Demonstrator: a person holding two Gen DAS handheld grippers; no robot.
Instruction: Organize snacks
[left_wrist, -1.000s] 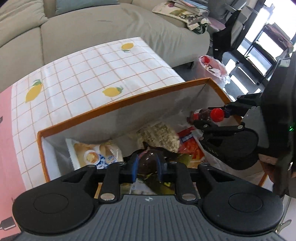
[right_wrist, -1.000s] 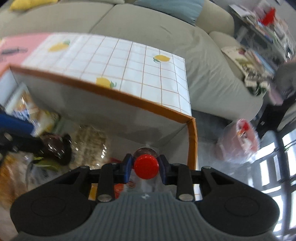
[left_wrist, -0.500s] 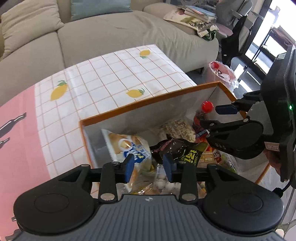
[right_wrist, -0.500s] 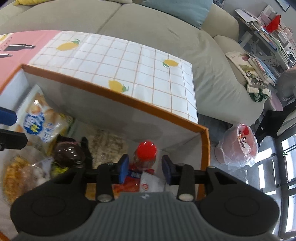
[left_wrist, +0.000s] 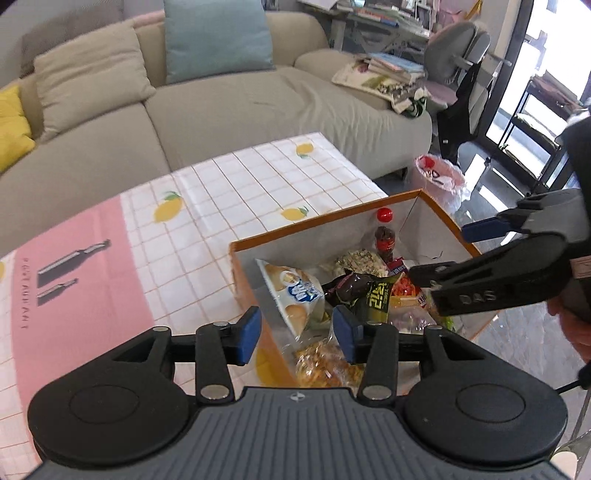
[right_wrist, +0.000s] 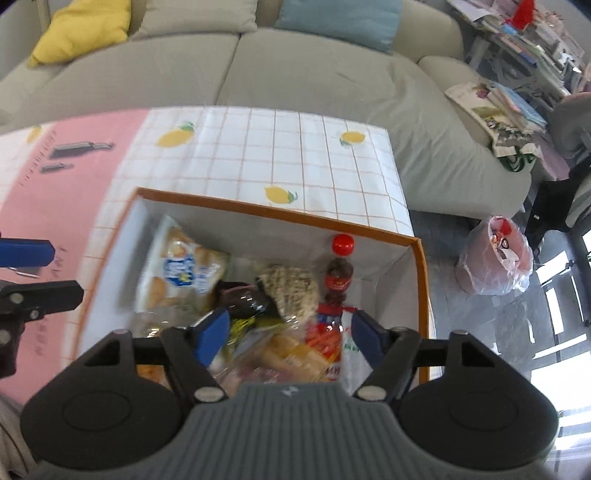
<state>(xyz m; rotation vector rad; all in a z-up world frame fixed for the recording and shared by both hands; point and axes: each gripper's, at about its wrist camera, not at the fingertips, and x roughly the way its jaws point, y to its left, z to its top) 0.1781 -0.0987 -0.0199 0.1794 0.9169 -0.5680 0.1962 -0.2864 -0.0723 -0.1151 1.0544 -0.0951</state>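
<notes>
Orange-rimmed, white-lined fabric storage box (right_wrist: 280, 214) sits at the near right corner of a table under a lemon-print, white-checked and pink tablecloth (right_wrist: 258, 155). Inside the box: small dark cola bottle with red cap (right_wrist: 341, 271) upright at the far right corner; white-and-blue bag of bread snacks (right_wrist: 177, 269) leaning on the left wall; dark glossy snack packet (right_wrist: 242, 297) mid-box, just beside a pale speckled rice-cracker pack (right_wrist: 291, 286); orange and clear wrapped snacks (right_wrist: 295, 350) heaped at the near side

Left gripper (left_wrist: 297, 330): blue pads apart, jaws have just been opening, nothing between them, above the box's near left corner

Right gripper (right_wrist: 288, 332): jaws wide, just been opening, empty, over the near snacks, clear of the bottle

Beige sofa (left_wrist: 221, 103) beyond the box; pink-bagged bin (right_wrist: 493, 254) on the floor to its right
</notes>
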